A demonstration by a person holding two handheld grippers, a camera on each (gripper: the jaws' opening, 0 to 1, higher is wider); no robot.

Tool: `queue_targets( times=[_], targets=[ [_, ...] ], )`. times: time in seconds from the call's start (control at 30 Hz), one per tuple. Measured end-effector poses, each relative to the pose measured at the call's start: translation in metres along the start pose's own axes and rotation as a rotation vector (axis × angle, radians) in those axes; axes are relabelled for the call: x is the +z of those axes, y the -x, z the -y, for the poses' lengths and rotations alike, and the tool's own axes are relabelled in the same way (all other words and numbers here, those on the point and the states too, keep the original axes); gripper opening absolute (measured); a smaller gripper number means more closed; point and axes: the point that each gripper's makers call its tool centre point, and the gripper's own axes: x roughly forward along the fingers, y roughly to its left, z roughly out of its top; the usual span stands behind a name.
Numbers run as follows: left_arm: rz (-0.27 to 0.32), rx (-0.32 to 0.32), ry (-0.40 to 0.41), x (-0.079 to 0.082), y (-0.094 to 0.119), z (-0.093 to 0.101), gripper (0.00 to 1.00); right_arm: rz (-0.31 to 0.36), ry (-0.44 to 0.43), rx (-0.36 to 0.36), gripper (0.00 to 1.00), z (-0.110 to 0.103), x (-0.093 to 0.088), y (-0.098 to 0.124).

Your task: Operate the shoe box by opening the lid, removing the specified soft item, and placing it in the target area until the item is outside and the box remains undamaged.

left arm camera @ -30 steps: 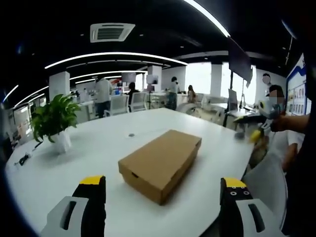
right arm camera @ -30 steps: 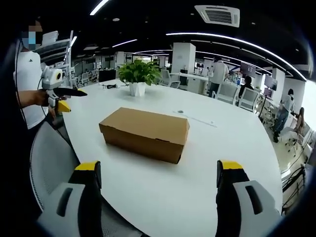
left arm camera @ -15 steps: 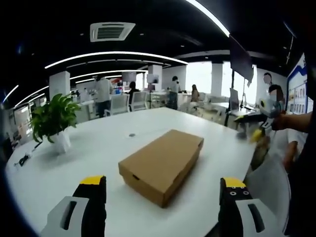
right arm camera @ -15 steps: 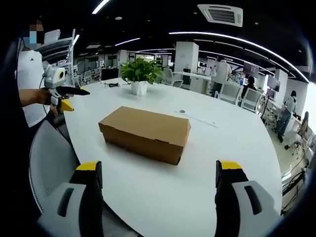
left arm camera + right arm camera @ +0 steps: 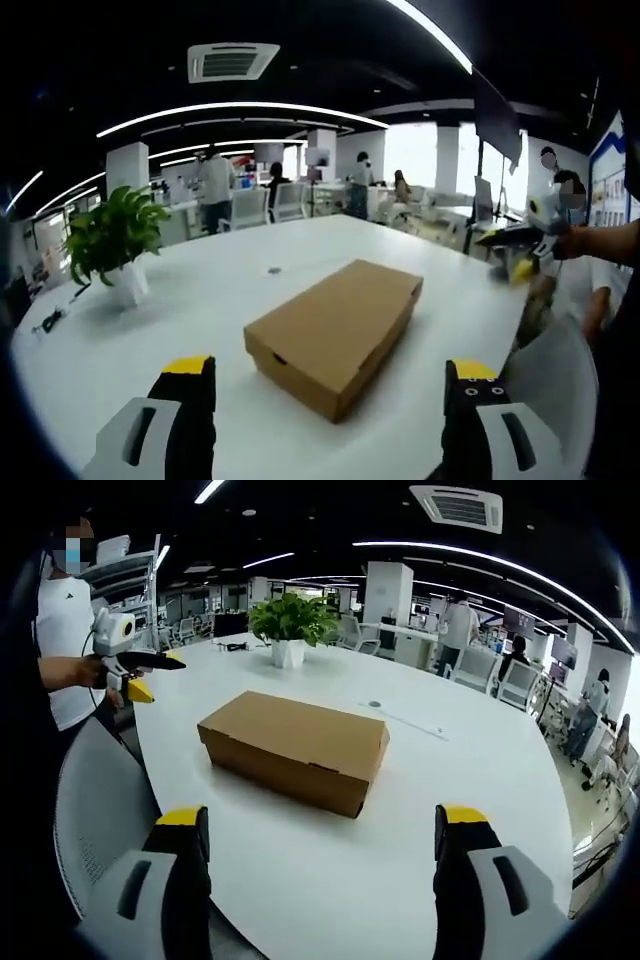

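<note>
While the box [image 5: 336,335] lies shut (lid down) mid-table [image 5: 200,300], bare white surface surrounds it, and both grippers, left [image 5: 330,400] and right [image 5: 322,845], hover short of it, jaws spread wide, holding nothing. The right gripper view adds a mesh chair [image 5: 95,810] at the table's near edge.

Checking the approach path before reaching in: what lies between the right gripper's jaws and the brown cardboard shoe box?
Bare white table only. In the right gripper view nothing sits between the open right gripper and the closed brown cardboard shoe box.
</note>
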Motion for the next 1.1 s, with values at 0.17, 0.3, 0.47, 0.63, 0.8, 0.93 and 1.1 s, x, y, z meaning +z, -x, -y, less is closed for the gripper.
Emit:
queue_targets(
  times=[0.17, 0.3, 0.47, 0.63, 0.8, 0.93, 1.1],
  targets=[
    [-0.005, 0.008, 0.001, -0.002, -0.007, 0.003, 0.96, 0.000, 0.010, 0.017, 0.87, 0.008, 0.001, -0.008],
    [-0.009, 0.007, 0.001, 0.000, -0.012, 0.010, 0.95, -0.003, 0.020, 0.032, 0.86, 0.013, 0.002, -0.015],
    [-0.016, 0.017, 0.000, 0.000, -0.018, 0.014, 0.95, -0.009, 0.047, 0.065, 0.84, 0.015, 0.000, -0.026],
    [-0.028, 0.045, -0.006, -0.004, -0.024, 0.015, 0.94, -0.033, 0.075, 0.104, 0.83, 0.018, -0.006, -0.039],
    [-0.031, 0.066, 0.008, -0.011, -0.029, 0.014, 0.91, -0.051, 0.088, 0.135, 0.81, 0.023, -0.013, -0.052],
    [-0.043, 0.071, 0.005, -0.019, -0.035, 0.016, 0.90, -0.065, 0.117, 0.160, 0.78, 0.025, -0.019, -0.063],
    [-0.049, 0.098, 0.015, -0.027, -0.042, 0.012, 0.86, -0.081, 0.135, 0.184, 0.76, 0.029, -0.025, -0.076]
  ],
)
